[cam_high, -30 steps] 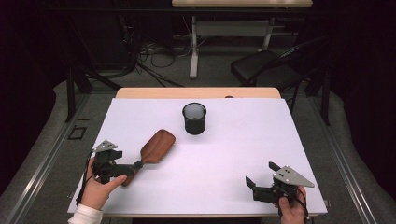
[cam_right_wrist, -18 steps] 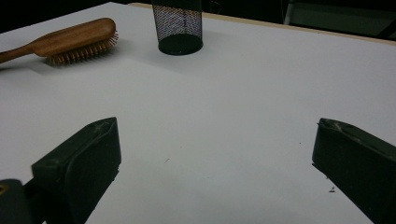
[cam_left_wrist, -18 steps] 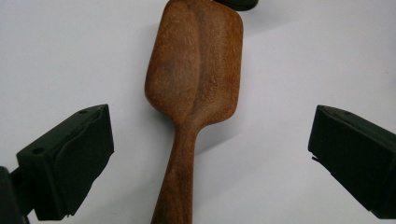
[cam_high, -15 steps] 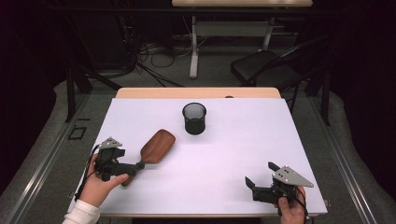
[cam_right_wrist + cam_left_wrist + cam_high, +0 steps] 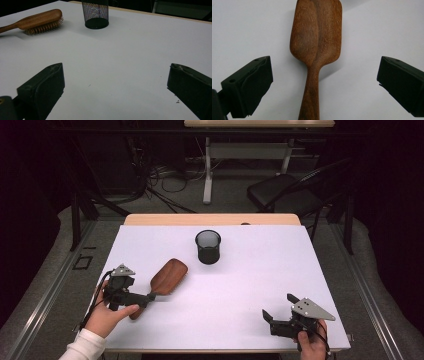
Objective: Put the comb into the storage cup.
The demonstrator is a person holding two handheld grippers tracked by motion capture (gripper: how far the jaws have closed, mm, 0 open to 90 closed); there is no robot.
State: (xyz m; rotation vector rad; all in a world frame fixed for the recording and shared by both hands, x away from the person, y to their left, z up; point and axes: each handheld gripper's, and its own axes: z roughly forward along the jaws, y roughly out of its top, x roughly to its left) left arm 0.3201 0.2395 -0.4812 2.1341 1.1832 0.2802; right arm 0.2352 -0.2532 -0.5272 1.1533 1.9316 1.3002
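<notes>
Wooden hairbrush (image 5: pixel 316 42) lies bristles down, handle between spread left gripper (image 5: pixel 322 87) jaws, untouched; right gripper (image 5: pixel 115 92) spread.

One wooden hairbrush (image 5: pixel 168 276), one black mesh cup (image 5: pixel 208 247), two grippers.

On the table (image 5: pixel 240 320), the wooden hairbrush (image 5: pixel 167 276) lies bristles-down at the left with its handle between the jaws of the left gripper (image 5: pixel 150 296), the mesh pen cup (image 5: pixel 208 247) stands behind it toward the centre, and the right gripper (image 5: pixel 277 307) rests at the near right corner.
</notes>
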